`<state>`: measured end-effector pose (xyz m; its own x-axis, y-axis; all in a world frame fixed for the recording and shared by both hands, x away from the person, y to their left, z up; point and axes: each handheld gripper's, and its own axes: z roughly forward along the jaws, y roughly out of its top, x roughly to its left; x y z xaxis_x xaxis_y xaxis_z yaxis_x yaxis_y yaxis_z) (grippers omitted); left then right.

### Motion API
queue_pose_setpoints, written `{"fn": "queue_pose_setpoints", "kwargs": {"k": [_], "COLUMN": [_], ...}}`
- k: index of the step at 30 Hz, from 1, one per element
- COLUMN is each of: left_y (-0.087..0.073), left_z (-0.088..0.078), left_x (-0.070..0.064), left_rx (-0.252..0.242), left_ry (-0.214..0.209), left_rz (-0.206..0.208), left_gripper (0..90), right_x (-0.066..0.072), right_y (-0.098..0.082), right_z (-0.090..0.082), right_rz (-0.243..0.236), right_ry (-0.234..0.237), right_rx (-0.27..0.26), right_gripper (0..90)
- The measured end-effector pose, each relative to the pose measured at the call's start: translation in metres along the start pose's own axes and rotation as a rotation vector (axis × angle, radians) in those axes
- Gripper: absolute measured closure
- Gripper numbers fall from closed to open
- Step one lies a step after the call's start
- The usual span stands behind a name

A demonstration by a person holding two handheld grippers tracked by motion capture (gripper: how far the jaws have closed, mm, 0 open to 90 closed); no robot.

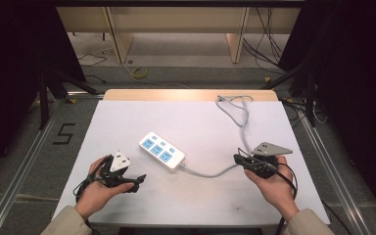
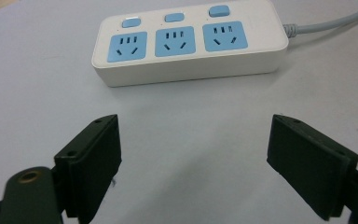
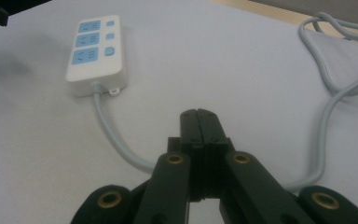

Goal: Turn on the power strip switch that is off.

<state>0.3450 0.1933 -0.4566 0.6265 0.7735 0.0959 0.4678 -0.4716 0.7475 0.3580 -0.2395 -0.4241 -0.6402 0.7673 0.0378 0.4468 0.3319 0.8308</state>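
A white power strip (image 1: 162,151) with three blue sockets lies in the middle of the white table; it also appears in the left gripper view (image 2: 189,41) and the right gripper view (image 3: 95,53). Its grey cable (image 1: 215,172) runs right past my right gripper (image 1: 237,158), then back to a loose coil (image 1: 235,104). That gripper (image 3: 198,114) is shut with nothing between its jaws, which sit just above the cable (image 3: 116,140). My left gripper (image 1: 139,180) rests near the front left, its jaws wide open (image 2: 193,149) and pointing at the strip, a short way off from it.
The table's white sheet (image 1: 191,122) leaves a strip of bare wood (image 1: 186,94) at the far edge. Metal rails (image 1: 24,156) flank both sides. Cables lie on the floor behind the table.
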Motion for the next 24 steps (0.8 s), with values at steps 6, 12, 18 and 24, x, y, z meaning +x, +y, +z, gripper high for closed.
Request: {"fn": "queue_pose_setpoints", "kwargs": {"k": [6,12,18,24], "left_y": [0.000,0.000,0.000,0.000], "left_z": [-0.001,0.000,0.000,0.000], "left_x": [0.000,0.000,-0.001,-0.001], "left_rx": [-0.003,-0.003,-0.002,-0.002], "left_ry": [0.002,-0.002,-0.001,-0.001], "left_rz": [0.003,-0.003,-0.001,-0.001], "left_gripper": [17.3,17.5,17.6,17.7], "right_x": [0.003,0.007,0.011,0.018], "right_y": [0.005,0.010,0.016,0.022], "right_z": [0.006,0.014,0.020,0.027], "right_rz": [-0.005,-0.008,-0.020,-0.036], "right_ry": [0.011,0.026,0.042,0.058], "right_rx": [0.003,0.015,0.023,0.034], "right_gripper": [90.0,90.0,90.0,90.0]}}
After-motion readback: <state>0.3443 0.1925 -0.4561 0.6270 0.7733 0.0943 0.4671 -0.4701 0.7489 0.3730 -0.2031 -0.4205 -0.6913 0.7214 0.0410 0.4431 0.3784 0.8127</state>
